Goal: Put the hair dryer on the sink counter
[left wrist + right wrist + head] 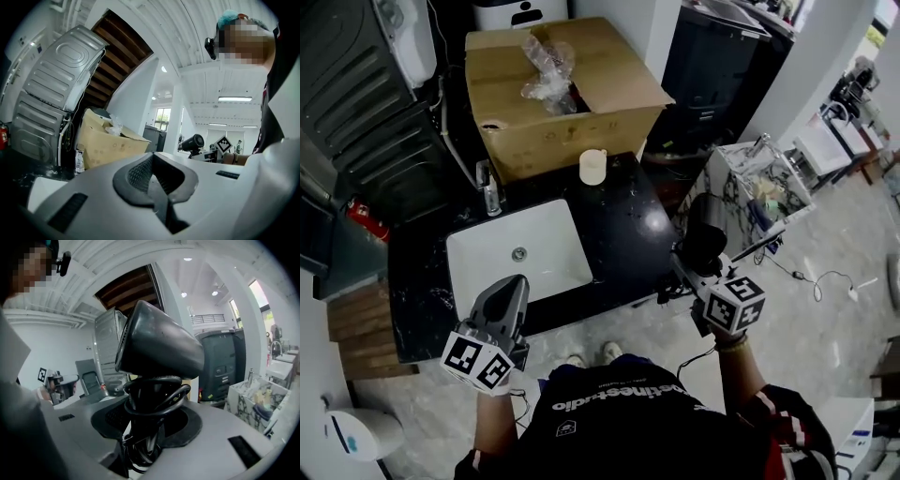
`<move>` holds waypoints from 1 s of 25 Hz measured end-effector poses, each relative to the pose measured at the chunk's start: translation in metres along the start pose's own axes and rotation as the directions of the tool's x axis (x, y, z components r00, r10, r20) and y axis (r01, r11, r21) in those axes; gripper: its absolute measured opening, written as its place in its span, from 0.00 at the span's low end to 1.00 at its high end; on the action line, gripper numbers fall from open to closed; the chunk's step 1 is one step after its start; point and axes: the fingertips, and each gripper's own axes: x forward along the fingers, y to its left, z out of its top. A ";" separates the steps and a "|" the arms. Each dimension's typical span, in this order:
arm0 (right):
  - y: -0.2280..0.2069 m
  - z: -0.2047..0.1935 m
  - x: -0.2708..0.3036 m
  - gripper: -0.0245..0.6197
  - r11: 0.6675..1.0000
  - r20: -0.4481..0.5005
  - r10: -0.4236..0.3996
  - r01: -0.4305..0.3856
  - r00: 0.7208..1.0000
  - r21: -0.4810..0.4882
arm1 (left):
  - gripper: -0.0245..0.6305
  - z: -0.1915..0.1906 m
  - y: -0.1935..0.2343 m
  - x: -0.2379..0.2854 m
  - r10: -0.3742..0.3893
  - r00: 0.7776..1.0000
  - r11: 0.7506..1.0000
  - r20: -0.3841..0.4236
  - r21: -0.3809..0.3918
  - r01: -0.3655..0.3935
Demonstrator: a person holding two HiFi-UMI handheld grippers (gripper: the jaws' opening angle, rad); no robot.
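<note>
A black hair dryer (703, 242) stands upright in my right gripper (694, 267), off the right end of the black sink counter (619, 234), over the floor. In the right gripper view the jaws (147, 427) are shut on the handle, which has its cord wound round it, and the dryer's barrel (159, 343) points left above them. My left gripper (514, 286) hovers at the counter's front edge by the white basin (544, 262). Its jaws (157, 187) are shut with nothing between them. The hair dryer (192, 142) shows small in the distance in the left gripper view.
A faucet (490, 192) stands behind the basin and a pale cup (592, 167) sits at the counter's back. An open cardboard box (553, 94) rests behind them. A marbled rack (759, 183) of bottles stands to the right, and a cable lies on the floor (825, 281).
</note>
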 end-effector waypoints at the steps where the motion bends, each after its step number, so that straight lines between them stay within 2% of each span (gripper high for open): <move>1: -0.011 -0.009 0.005 0.35 1.000 -0.034 -0.026 0.026 0.999 -0.001 | 0.06 -0.001 0.002 0.001 0.005 1.000 1.000 -0.001 -0.005 -0.005; 6: -0.061 -0.057 0.028 0.35 0.989 -0.218 -0.143 0.146 0.965 -0.004 | 0.06 -0.008 0.009 0.001 0.022 1.000 0.999 -0.008 -0.029 -0.022; 10: -0.089 -0.092 0.054 0.35 0.979 -0.329 -0.180 0.202 0.927 0.032 | 0.06 -0.012 0.015 0.000 0.039 0.999 0.998 -0.012 -0.040 -0.040; 16: -0.108 -0.123 0.096 0.35 0.968 -0.414 -0.215 0.249 0.885 0.030 | 0.06 -0.010 0.023 -0.006 0.073 0.997 0.997 -0.017 -0.036 -0.074; 25: -0.102 -0.166 0.149 0.35 0.968 -0.507 -0.208 0.250 0.837 0.015 | 0.06 -0.011 0.028 -0.015 0.124 0.992 0.991 -0.024 -0.046 -0.125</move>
